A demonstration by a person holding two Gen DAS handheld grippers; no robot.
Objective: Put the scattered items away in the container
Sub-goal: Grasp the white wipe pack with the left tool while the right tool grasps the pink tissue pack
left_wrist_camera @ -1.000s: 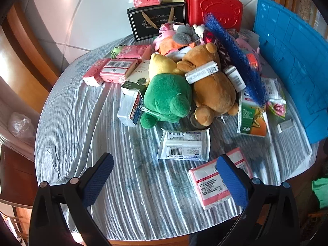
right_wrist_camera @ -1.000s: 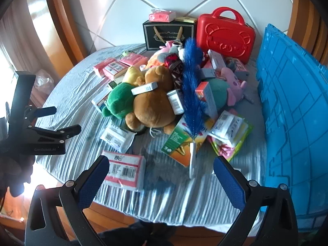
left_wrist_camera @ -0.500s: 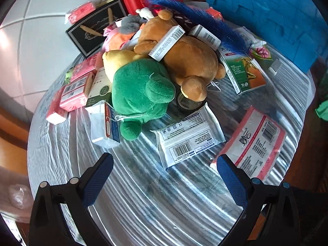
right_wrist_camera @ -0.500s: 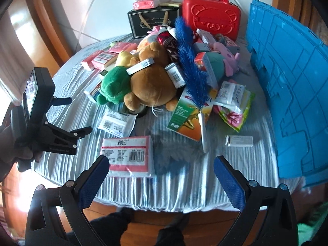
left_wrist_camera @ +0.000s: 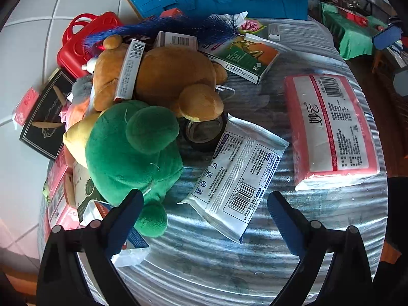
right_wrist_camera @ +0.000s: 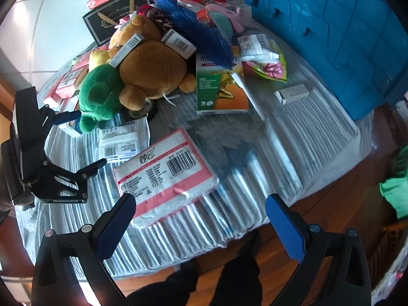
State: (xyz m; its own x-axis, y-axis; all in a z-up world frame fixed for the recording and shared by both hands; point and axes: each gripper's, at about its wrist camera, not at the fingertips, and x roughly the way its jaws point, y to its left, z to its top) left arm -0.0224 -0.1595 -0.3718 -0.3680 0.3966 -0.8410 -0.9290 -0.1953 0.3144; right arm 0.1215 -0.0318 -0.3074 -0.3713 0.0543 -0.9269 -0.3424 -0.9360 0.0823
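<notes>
- The left gripper [left_wrist_camera: 204, 211] is closing in low over the table, its open jaws now framing the white wipes packet [left_wrist_camera: 236, 176], with the green plush [left_wrist_camera: 132, 150] just beside its left finger.
- The right gripper [right_wrist_camera: 199, 224] is dropping toward the pink tissue pack [right_wrist_camera: 165, 170], which is looming larger between its spread fingers.
- The blue container [right_wrist_camera: 331, 33] is sliding toward the upper right of the right wrist view.
</notes>
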